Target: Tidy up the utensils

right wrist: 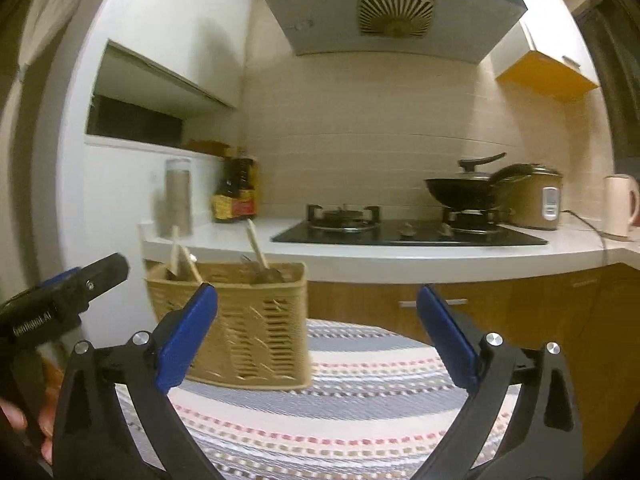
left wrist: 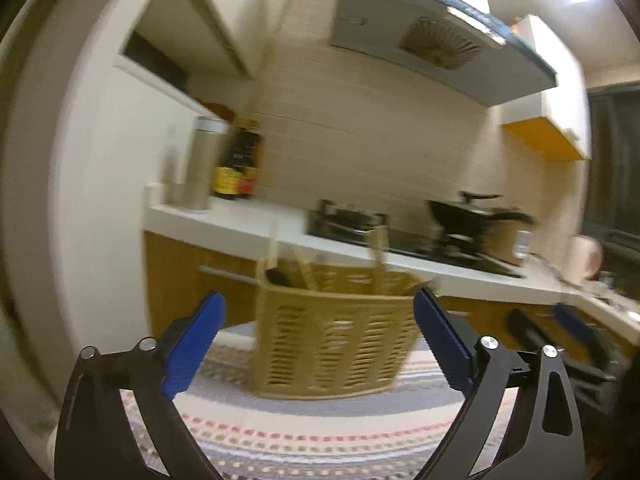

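Utensils point(right wrist: 256, 246): I am seeing wooden handles and some dark metal pieces standing upright in a tan woven basket point(right wrist: 256, 332); blur keeps me from counting them. Basket: sitting on a striped cloth point(right wrist: 360, 408) covering the near counter, in front of the kitchen worktop point(right wrist: 400, 256).

Left tongs point(left wrist: 320, 336): I am holding them wide apart, nothing between the blue pads point(left wrist: 196, 344), the basket standing just beyond and framed between them.

Right tongs point(right wrist: 318, 332): also standing wide, gripping nothing; the basket is lying behind the left-hand pad, the right-hand pad over bare cloth.

Background, well apart from the basket: gas hob point(right wrist: 408, 232), black pan point(right wrist: 460, 192), rice cooker point(right wrist: 532, 200), kettle point(right wrist: 620, 206), sauce bottle point(right wrist: 236, 192), extractor hood point(right wrist: 392, 12).
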